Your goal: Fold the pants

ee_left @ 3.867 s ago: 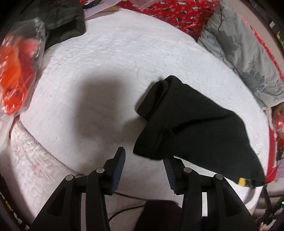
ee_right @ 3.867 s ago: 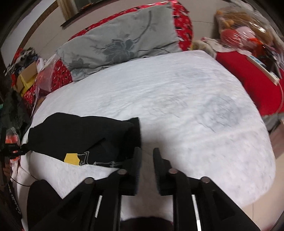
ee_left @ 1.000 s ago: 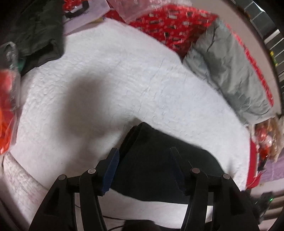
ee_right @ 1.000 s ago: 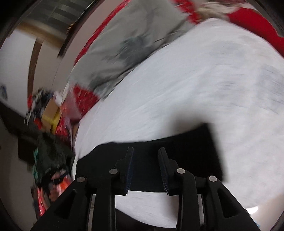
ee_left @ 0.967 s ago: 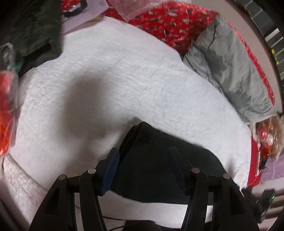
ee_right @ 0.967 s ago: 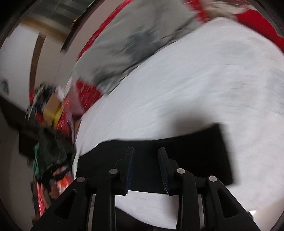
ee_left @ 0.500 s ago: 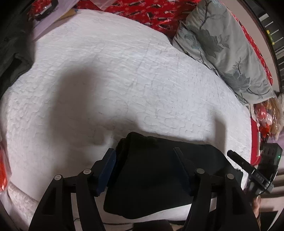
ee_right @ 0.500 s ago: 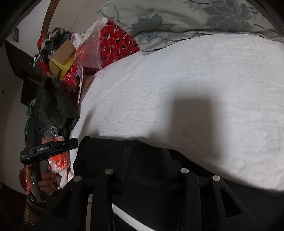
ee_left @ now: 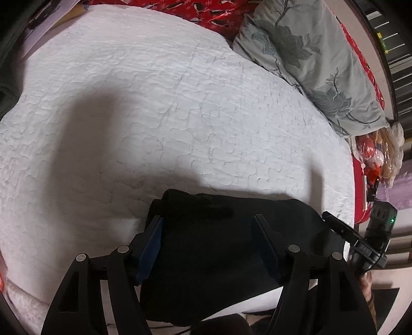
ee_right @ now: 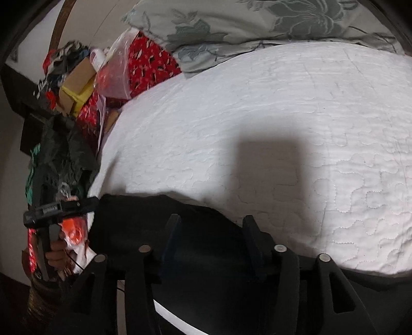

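The black pants (ee_left: 219,247) lie folded into a flat dark block at the near edge of the white quilted bed (ee_left: 167,103). My left gripper (ee_left: 208,224) is open, its fingers spread over the left part of the pants. My right gripper (ee_right: 211,226) is open too, its fingers over the other end of the pants (ee_right: 154,221). Each gripper shows in the other's view: the right one at the right end of the pants (ee_left: 358,239), the left one at the left end (ee_right: 59,206). I cannot tell whether the fingers touch the cloth.
A grey floral pillow (ee_left: 309,56) lies at the head of the bed on a red patterned cover (ee_left: 206,13). Boxes, bags and dark clothes (ee_right: 72,85) are piled beside the bed. Bagged items (ee_left: 378,157) sit off the right edge.
Both grippers have come down lower over the pants and now frame them from each end. The right gripper's jaws have opened wider. The pants now lie flatter than 3.9 s ago.
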`<state>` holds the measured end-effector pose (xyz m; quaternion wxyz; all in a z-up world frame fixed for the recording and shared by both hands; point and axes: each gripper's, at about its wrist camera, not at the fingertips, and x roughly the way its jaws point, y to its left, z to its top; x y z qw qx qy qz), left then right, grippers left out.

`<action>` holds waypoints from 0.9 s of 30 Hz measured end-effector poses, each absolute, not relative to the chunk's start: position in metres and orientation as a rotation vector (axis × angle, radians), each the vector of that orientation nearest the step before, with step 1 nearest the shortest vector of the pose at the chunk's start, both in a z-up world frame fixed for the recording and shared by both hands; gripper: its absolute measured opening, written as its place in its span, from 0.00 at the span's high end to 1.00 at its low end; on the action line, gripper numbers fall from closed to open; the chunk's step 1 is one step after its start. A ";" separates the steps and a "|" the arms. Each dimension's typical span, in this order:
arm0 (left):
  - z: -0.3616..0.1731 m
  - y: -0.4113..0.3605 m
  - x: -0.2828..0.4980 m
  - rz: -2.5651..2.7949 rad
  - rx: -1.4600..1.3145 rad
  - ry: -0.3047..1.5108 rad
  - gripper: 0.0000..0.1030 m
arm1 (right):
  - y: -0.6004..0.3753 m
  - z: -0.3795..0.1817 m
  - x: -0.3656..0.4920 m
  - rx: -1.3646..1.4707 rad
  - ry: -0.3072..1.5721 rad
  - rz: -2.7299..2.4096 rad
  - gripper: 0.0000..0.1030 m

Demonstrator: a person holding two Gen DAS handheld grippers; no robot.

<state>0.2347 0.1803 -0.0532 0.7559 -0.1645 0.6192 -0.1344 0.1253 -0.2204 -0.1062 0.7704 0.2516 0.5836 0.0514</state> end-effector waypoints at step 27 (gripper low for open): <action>-0.038 0.164 0.211 -0.150 -0.225 1.241 0.86 | -0.382 -0.078 -0.031 0.638 1.119 -0.376 0.90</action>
